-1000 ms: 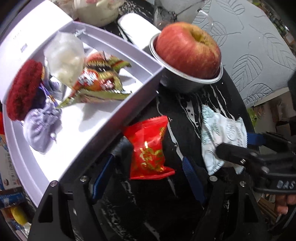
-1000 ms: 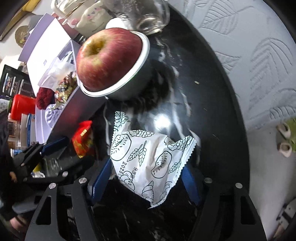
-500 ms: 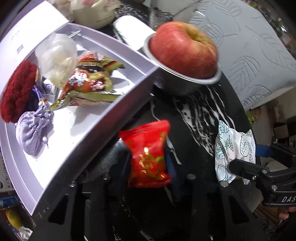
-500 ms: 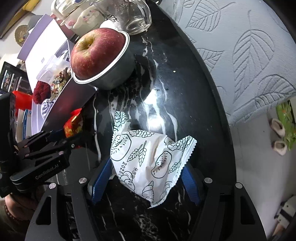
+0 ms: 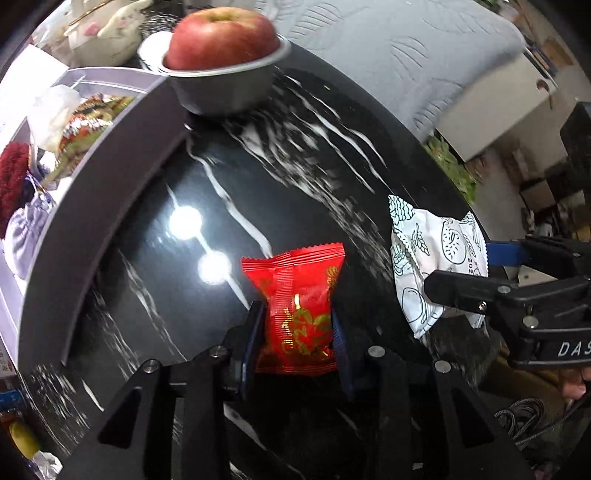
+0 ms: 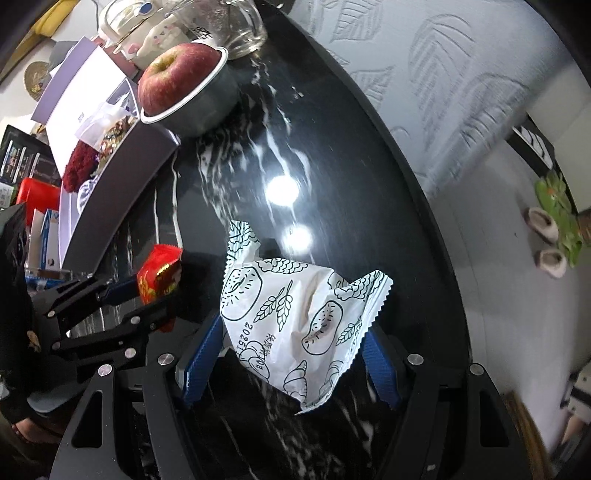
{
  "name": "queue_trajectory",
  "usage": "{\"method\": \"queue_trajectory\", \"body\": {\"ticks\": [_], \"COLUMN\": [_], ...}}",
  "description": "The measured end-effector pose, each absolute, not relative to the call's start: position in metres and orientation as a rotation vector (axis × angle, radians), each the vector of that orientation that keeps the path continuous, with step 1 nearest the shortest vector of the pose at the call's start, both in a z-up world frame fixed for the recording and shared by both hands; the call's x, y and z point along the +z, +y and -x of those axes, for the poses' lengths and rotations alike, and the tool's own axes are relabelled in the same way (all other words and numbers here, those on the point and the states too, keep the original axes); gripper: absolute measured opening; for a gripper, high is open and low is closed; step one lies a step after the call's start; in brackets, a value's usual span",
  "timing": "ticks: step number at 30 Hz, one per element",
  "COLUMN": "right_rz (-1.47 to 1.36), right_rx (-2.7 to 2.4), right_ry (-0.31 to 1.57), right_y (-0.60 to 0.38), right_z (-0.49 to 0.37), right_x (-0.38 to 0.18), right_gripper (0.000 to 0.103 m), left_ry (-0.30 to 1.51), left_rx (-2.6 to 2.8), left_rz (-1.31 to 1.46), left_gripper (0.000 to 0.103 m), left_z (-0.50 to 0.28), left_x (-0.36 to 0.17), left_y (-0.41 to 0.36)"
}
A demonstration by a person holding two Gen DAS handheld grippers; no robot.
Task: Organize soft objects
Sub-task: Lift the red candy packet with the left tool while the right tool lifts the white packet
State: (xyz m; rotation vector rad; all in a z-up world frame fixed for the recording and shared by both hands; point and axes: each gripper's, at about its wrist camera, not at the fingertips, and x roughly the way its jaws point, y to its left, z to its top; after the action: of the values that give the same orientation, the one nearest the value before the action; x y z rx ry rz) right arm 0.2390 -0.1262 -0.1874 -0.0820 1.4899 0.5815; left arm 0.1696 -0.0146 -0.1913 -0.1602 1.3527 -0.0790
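My left gripper (image 5: 297,325) is shut on a red snack packet (image 5: 297,295) and holds it above the black marble table (image 5: 229,177). My right gripper (image 6: 291,347) is shut on a white printed snack packet (image 6: 295,314), also lifted. The white packet (image 5: 432,258) and right gripper show at the right of the left wrist view. The red packet (image 6: 159,273) shows at the left of the right wrist view. The grey-white box (image 5: 122,147) at the left holds a red knit item (image 5: 13,181), a lilac pouch (image 5: 24,229), a clear bag and foil snack bags (image 5: 88,122).
A metal bowl (image 5: 229,88) with a red apple (image 5: 221,37) stands at the box's far corner. A glass jar (image 6: 240,26) and a white ceramic pot (image 5: 107,40) stand behind. A grey leaf-pattern cushion (image 5: 406,48) lies beyond the table edge.
Both grippers have lifted their packets up and back from the table. The left gripper closed on the red packet. The box and apple bowl now look farther away.
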Motion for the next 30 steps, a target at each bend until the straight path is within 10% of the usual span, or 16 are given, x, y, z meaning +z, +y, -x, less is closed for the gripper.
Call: {"method": "queue_trajectory", "body": {"ticks": [16, 19, 23, 30], "right_rz": [0.016, 0.005, 0.061, 0.100], "right_rx": [0.498, 0.497, 0.472, 0.441], "right_ry": [1.500, 1.500, 1.484, 1.466], "right_y": [-0.180, -0.183, -0.181, -0.171], "right_z": [-0.172, -0.172, -0.172, -0.172], "right_x": [-0.185, -0.185, -0.187, -0.194], "right_gripper": [0.074, 0.088, 0.095, 0.094], "left_ry": [1.368, 1.354, 1.362, 1.340], "left_rx": [-0.114, -0.079, -0.049, -0.036], "left_rz": [0.040, -0.007, -0.006, 0.014], "left_gripper": [0.036, 0.037, 0.064, 0.066], "left_z": [-0.146, -0.152, -0.159, -0.146], "left_x": [-0.199, -0.199, -0.204, -0.198], "left_y": [-0.064, -0.069, -0.062, -0.044]}}
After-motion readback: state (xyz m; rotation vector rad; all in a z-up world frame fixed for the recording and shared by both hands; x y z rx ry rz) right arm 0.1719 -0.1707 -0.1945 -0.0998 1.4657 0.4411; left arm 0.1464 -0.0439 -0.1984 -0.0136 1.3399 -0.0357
